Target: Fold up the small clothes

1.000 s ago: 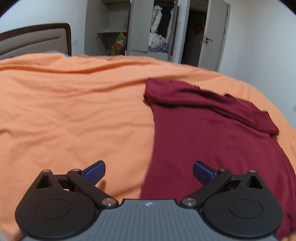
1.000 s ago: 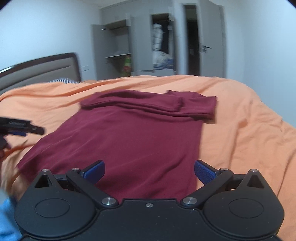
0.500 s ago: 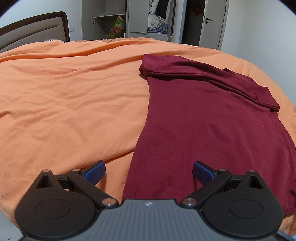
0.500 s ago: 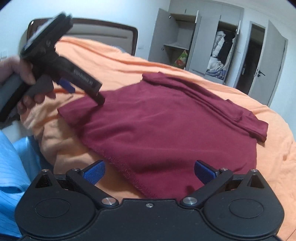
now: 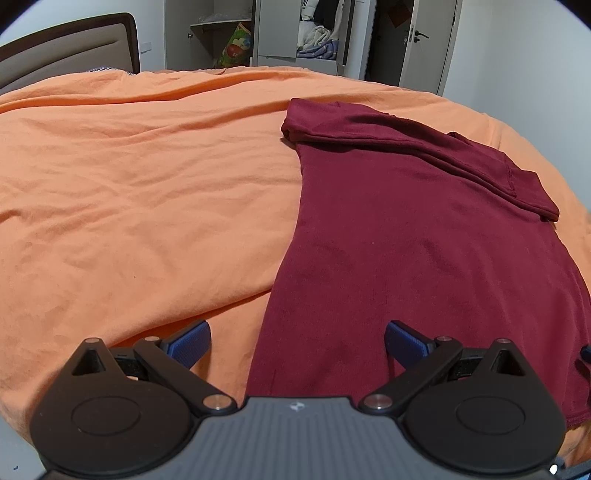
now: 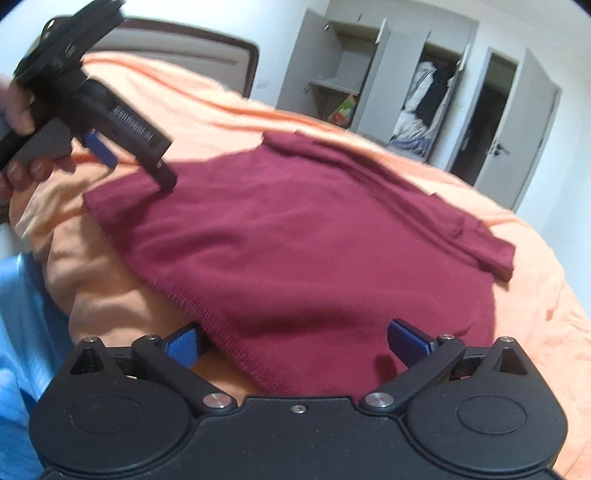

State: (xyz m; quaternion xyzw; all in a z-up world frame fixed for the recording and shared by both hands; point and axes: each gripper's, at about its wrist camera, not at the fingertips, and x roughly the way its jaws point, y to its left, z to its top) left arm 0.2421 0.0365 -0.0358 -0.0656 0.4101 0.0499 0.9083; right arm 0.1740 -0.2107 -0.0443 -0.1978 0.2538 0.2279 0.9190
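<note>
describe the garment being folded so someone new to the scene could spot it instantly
Start at the bed covered by an orange sheet. On its near right part lies a maroon T-shirt, spread flat with its sleeves folded in across the far end. It is the only dark red item on the bed; the other clothes sit in the wardrobe behind.

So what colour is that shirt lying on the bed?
Dark maroon red shirt, on an orange bedsheet; clearest in the left wrist view.

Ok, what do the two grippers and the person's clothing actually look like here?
Both grippers, left and right, are black, with round pivot discs, silver rivets and blue fingertip pads. The left one has a ribbed grey base with a small logo, and white lettering along its body. Light blue striped clothing shows beside the bed.
</note>
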